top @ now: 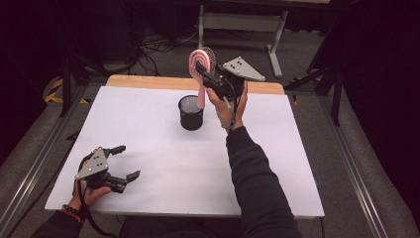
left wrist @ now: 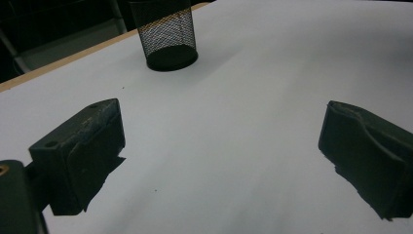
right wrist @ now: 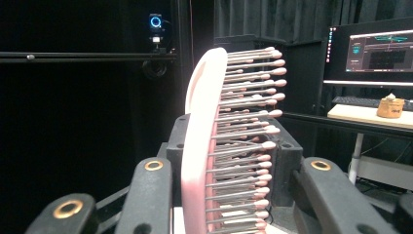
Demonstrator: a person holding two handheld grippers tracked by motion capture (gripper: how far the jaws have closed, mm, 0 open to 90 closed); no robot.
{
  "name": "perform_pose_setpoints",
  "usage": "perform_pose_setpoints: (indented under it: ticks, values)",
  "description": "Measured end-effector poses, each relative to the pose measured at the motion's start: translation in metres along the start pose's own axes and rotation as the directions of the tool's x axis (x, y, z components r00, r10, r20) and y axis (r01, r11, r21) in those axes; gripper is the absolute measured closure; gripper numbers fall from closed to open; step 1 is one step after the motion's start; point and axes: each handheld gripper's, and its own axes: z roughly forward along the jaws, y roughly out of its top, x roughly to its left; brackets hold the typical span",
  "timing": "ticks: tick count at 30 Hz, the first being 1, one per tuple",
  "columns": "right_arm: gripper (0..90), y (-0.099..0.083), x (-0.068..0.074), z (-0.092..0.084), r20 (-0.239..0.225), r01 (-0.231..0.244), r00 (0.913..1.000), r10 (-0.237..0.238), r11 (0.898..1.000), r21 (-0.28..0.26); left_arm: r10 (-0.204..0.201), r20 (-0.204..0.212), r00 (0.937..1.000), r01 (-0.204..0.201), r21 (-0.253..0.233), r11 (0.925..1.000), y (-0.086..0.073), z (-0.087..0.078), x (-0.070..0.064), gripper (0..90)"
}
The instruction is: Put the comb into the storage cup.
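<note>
Hairbrush placement is judged the aim; near, the left gripper rests wide apart, empty, well short of the mesh cup; the right gripper clamps the brush upright, handle over the cup.

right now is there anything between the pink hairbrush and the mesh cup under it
Nothing visible does. The right gripper holds the pink hairbrush upright, handle down, at the mesh cup; whether the tip is already inside can't be told. The left gripper rests open near the table's front left edge, well away.
</note>
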Motion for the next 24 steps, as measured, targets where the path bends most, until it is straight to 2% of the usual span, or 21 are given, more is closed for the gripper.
perform_pose_setpoints:
  ticks: [4,5,6,13,17,24]
  values:
    - [62.8,0.000,0.001,0.004,0.001,0.006,1.0000,-0.006,1.000,-0.002,-0.002,0.000,1.0000,0.002,-0.002,1.0000,0.000,0.000,0.001,3.7]
    - [62.8,0.001,0.003,0.005,0.004,-0.012,0.9999,0.012,1.000,-0.009,-0.003,-0.002,1.0000,0.003,-0.005,1.0000,0.000,-0.001,0.001,3.7]
    - [62.8,0.000,0.003,0.006,0.002,0.010,0.9999,-0.010,1.000,0.002,-0.003,0.002,1.0000,0.003,-0.005,1.0000,0.000,-0.001,0.001,3.7]
    - [62.8,-0.007,0.005,0.013,0.001,-0.003,1.0000,0.003,1.000,0.011,0.002,-0.011,0.9999,-0.002,-0.003,1.0000,0.000,-0.002,0.000,3.7]
    - [62.8,-0.008,0.008,0.016,0.004,0.012,0.9999,-0.012,1.000,0.012,0.002,-0.007,1.0000,-0.002,-0.004,1.0000,0.000,-0.002,0.000,3.8]
    - [62.8,-0.010,0.008,0.020,0.010,0.009,0.9999,-0.009,1.000,0.015,0.001,-0.013,0.9999,-0.001,-0.008,1.0000,0.000,-0.001,-0.001,4.1]
